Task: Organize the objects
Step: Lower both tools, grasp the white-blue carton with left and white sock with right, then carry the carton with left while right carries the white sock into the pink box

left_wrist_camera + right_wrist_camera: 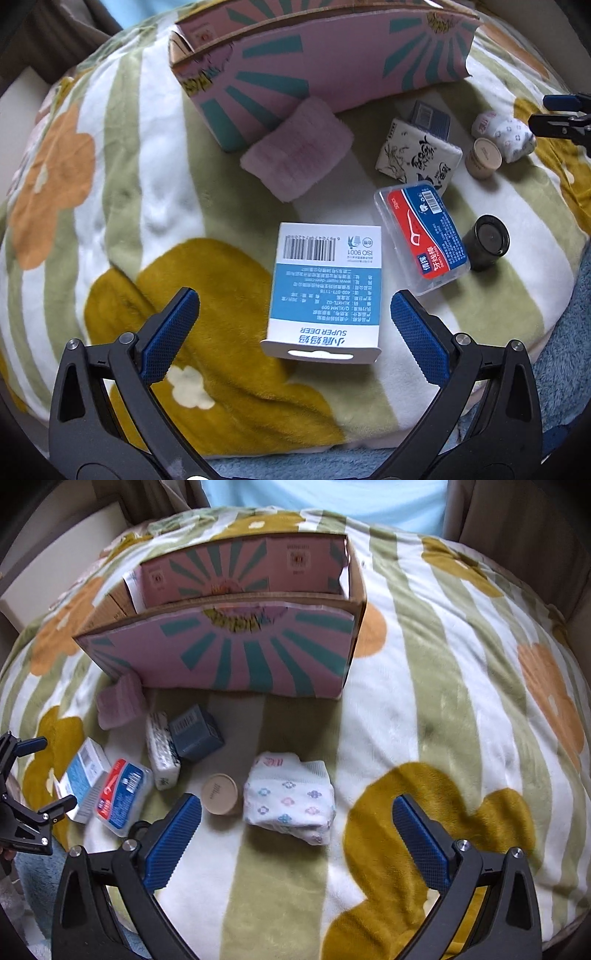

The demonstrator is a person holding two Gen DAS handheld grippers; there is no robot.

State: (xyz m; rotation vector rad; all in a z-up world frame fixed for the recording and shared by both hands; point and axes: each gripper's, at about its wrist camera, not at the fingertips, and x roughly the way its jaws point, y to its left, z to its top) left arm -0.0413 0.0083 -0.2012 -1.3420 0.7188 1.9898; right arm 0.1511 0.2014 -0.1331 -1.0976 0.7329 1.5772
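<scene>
A pink cardboard box with teal rays stands open at the back of the flowered blanket; it also shows in the right wrist view. My left gripper is open, its pads either side of a blue and white Super Deer carton. Beside it lie a clear floss-pick case, a black cap, a tissue pack, a pink cloth. My right gripper is open above folded patterned socks and a small beige cup.
A dark blue small box lies next to the tissue pack. The left gripper shows at the right view's left edge. A blue fuzzy rug borders the cushion. A person in a light blue shirt sits behind.
</scene>
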